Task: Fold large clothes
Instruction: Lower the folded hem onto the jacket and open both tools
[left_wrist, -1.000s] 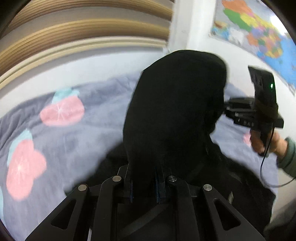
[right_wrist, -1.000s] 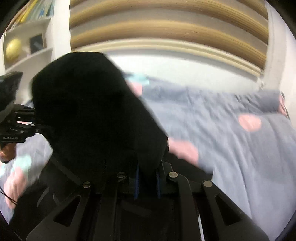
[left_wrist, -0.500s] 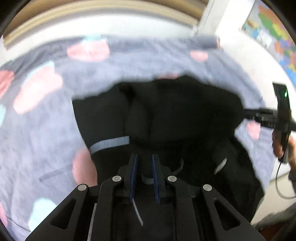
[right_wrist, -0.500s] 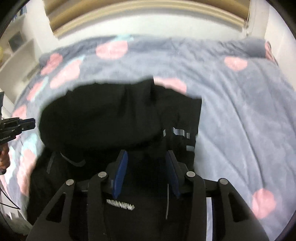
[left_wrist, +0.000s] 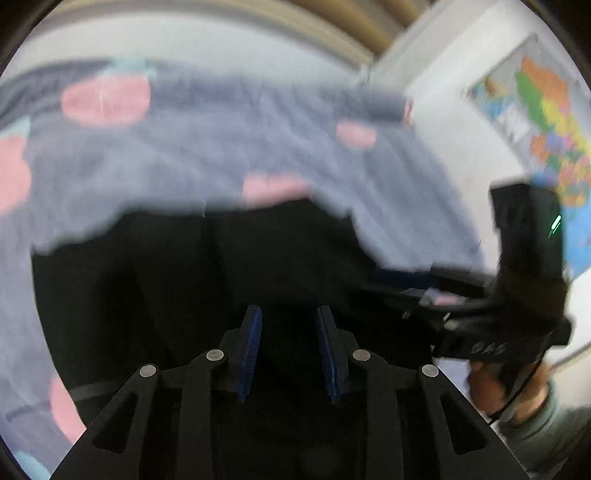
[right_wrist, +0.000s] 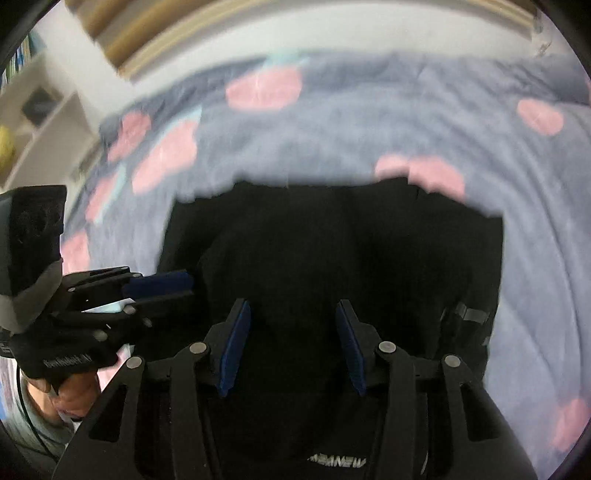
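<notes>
Both tongs (left_wrist: 290, 334) (right_wrist: 291, 328) now released; soft black garment (right_wrist: 332, 251) flat.

Black hand-held gripper (right_wrist: 291, 345), blue finger pads (right_wrist: 233, 350), silver screws, grey-green sleeve (left_wrist: 535, 439).

Black garment (left_wrist: 207, 280): a second ago bunched up and lifted in front of both grippers; now down flat on the bedspread (left_wrist: 207, 147), folded edge lying ahead of the fingertips. Left gripper (left_wrist: 289, 354): jaws were pinched on the cloth, now spread apart with nothing between them. Right gripper (right_wrist: 291, 347): let go half a second ago, jaws now wider. Seen from the left, the right gripper (left_wrist: 424, 291) has closed in just beside it.
</notes>
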